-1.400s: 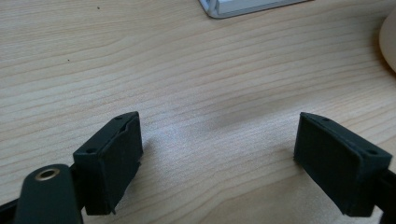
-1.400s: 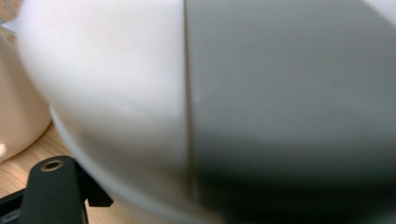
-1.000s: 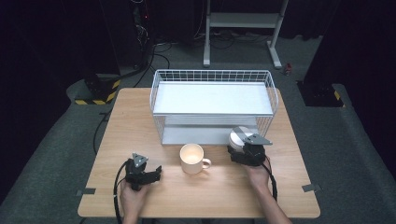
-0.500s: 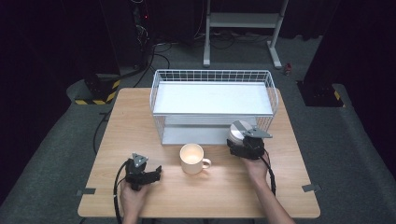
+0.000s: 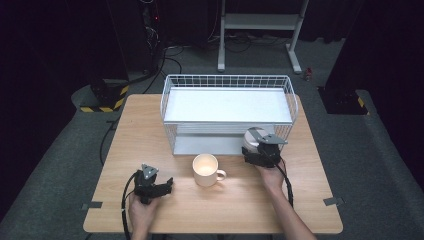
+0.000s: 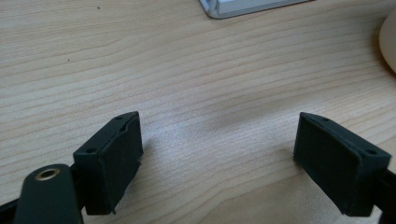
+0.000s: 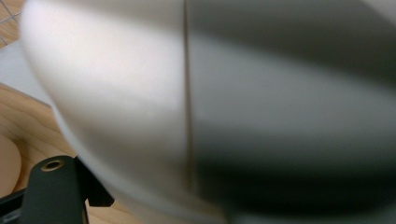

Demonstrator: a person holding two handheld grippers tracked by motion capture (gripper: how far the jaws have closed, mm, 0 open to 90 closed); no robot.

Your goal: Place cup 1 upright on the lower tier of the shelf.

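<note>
My right claw [image 5: 256, 150] is closed on a round bowl [image 5: 253, 137], light on one half and dark grey on the other. The jaws stand wide across its body. The bowl sits directly ahead of this claw, against the front edge of the white wire rack [image 5: 227, 107], at the rack's right end. In the right gripper view the bowl [image 7: 233, 102] is pressed up close and blurred; a thin seam runs down it between the pale half and the dark half. I cannot see the pads themselves there, only the black mount at lower left.

My left claw [image 5: 159, 189] lies low on the wooden table [image 5: 240, 205], well apart from the bowl and to the left of my right claw. Its jaws are spread wide with nothing between them. In the left gripper view both black pads [image 6: 114, 161] rest just above bare wood grain.

A cream mug [image 5: 206, 170] stands between the two claws, handle turned toward my right claw. It is near the left claw's tips and touches neither claw. The mug's rim [image 6: 388, 44] shows at the right edge of the left gripper view.
</note>
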